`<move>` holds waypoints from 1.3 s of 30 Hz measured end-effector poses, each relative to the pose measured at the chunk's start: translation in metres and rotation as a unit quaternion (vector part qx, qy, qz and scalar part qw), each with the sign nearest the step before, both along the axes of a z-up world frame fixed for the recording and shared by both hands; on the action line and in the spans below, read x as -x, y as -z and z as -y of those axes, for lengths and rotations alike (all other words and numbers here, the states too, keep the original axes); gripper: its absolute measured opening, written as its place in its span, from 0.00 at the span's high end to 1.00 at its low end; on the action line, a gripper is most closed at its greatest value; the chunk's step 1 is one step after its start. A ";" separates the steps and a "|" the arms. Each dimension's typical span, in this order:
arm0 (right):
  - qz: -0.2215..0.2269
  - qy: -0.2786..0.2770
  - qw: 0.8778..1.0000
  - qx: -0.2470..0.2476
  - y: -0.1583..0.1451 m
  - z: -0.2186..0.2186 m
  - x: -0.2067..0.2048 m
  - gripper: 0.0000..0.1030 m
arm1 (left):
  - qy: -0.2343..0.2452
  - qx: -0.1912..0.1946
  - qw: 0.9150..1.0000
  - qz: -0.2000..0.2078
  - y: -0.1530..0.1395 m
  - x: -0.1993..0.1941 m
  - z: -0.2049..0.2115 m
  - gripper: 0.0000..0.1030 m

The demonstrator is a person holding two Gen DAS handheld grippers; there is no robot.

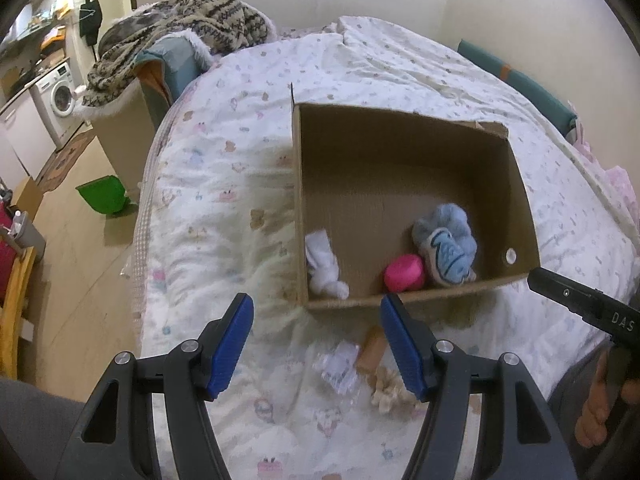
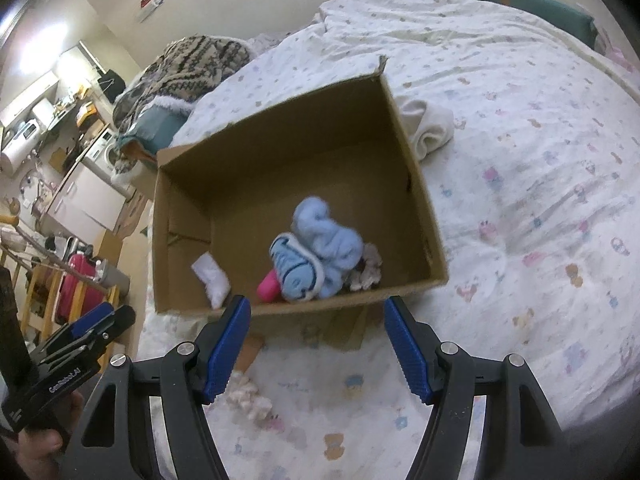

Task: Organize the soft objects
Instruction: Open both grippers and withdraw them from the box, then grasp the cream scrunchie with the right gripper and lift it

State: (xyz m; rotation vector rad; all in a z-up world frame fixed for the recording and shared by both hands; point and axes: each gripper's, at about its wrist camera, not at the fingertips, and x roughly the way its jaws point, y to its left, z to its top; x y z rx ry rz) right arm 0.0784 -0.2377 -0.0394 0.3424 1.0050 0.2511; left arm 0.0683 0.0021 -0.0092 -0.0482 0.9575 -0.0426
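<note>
Left wrist view: the left gripper (image 1: 316, 344) hangs over the bed (image 1: 224, 184) with its jaws apart and nothing between them. Just ahead sits an open cardboard box (image 1: 298, 184). Inside it lie 3 soft things: a white sock (image 1: 324, 270) against the left wall, a pink ball (image 1: 404, 273) near the front wall, and a light blue plush slipper (image 1: 448, 246) touching the ball. On the bedspread in front of the box, between the jaws and slightly right, are a clear plastic wrapper (image 1: 340, 364), a small tan piece (image 1: 372, 354) and a cream scrunchie (image 1: 390, 394). The right gripper (image 1: 576, 300) shows at the right edge, side on.

Right wrist view: the right gripper (image 2: 316, 346) also has its jaws spread and empty, aimed at the front edge of the box (image 2: 416, 184). The slipper (image 2: 320, 248), the ball (image 2: 267, 285) and the sock (image 2: 212, 278) show again, plus a pale frilly item (image 2: 366, 268) beside the slipper. A folded white cloth (image 2: 428, 128) lies on the bed just outside the box's right wall. The cream scrunchie (image 2: 250, 398) lies below the left jaw.

As a judgement, the task is partly done: about 4 items are boxed, while the scrunchie and the white cloth at least remain outside.
</note>
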 end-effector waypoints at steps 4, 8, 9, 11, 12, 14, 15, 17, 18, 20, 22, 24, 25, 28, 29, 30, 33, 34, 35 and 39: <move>-0.008 -0.014 1.000 -0.005 0.004 -0.010 0.009 0.29 | -0.004 0.003 1.000 -0.008 0.003 0.009 -0.002 0.39; -0.015 -0.032 0.999 -0.009 0.008 -0.023 0.018 0.29 | -0.014 0.009 1.000 -0.021 0.008 0.019 -0.005 0.39; -0.018 -0.037 0.999 -0.010 0.009 -0.026 0.020 0.29 | -0.016 0.010 1.000 -0.023 0.009 0.020 -0.006 0.39; -0.024 -0.046 0.999 -0.015 0.013 -0.032 0.022 0.29 | -0.023 0.022 0.999 -0.035 0.013 0.021 -0.010 0.39; -0.030 -0.050 0.998 -0.022 0.015 -0.035 0.023 0.29 | -0.032 0.032 0.998 -0.045 0.017 0.022 -0.014 0.39; -0.044 -0.057 0.997 -0.039 0.021 -0.039 0.023 0.28 | -0.049 0.034 0.997 -0.052 0.023 0.021 -0.018 0.39; -0.054 -0.058 0.996 -0.051 0.026 -0.040 0.023 0.28 | -0.056 0.028 0.997 -0.055 0.025 0.020 -0.020 0.39; -0.074 -0.059 0.993 -0.070 0.035 -0.042 0.021 0.28 | -0.066 0.019 0.996 -0.059 0.027 0.017 -0.023 0.39; -0.083 -0.059 0.992 -0.076 0.039 -0.042 0.020 0.28 | -0.072 0.018 0.995 -0.060 0.028 0.017 -0.025 0.39; -0.103 -0.061 0.988 -0.093 0.048 -0.043 0.017 0.28 | -0.086 0.022 0.994 -0.065 0.031 0.016 -0.030 0.39; -0.123 -0.065 0.985 -0.104 0.057 -0.047 0.014 0.28 | -0.095 0.029 0.992 -0.072 0.034 0.015 -0.035 0.39; -0.145 -0.076 0.980 -0.111 0.067 -0.054 0.012 0.28 | -0.104 0.035 0.991 -0.080 0.037 0.013 -0.038 0.39; -0.154 -0.082 0.979 -0.109 0.072 -0.058 0.011 0.28 | -0.107 0.038 0.990 -0.083 0.039 0.012 -0.040 0.39; -0.165 -0.105 0.977 -0.081 0.082 -0.078 0.006 0.28 | -0.115 0.045 0.988 -0.091 0.042 0.010 -0.042 0.39; -0.167 -0.110 0.977 -0.077 0.084 -0.083 0.004 0.28 | -0.117 0.048 0.988 -0.094 0.044 0.009 -0.043 0.39; -0.169 -0.115 0.976 -0.076 0.087 -0.088 0.002 0.28 | -0.118 0.050 0.987 -0.096 0.045 0.009 -0.044 0.39; -0.183 -0.117 0.973 -0.077 0.099 -0.100 -0.005 0.29 | -0.118 0.054 0.987 -0.099 0.046 0.009 -0.044 0.39; -0.189 -0.120 0.972 -0.075 0.104 -0.104 -0.006 0.30 | -0.117 0.054 0.987 -0.100 0.046 0.009 -0.044 0.39; -0.195 -0.127 0.970 -0.068 0.108 -0.110 -0.006 0.39 | -0.117 0.053 0.987 -0.101 0.047 0.008 -0.044 0.39; -0.202 -0.143 0.968 -0.033 0.115 -0.122 -0.007 0.66 | -0.116 0.055 0.986 -0.107 0.049 0.007 -0.043 0.39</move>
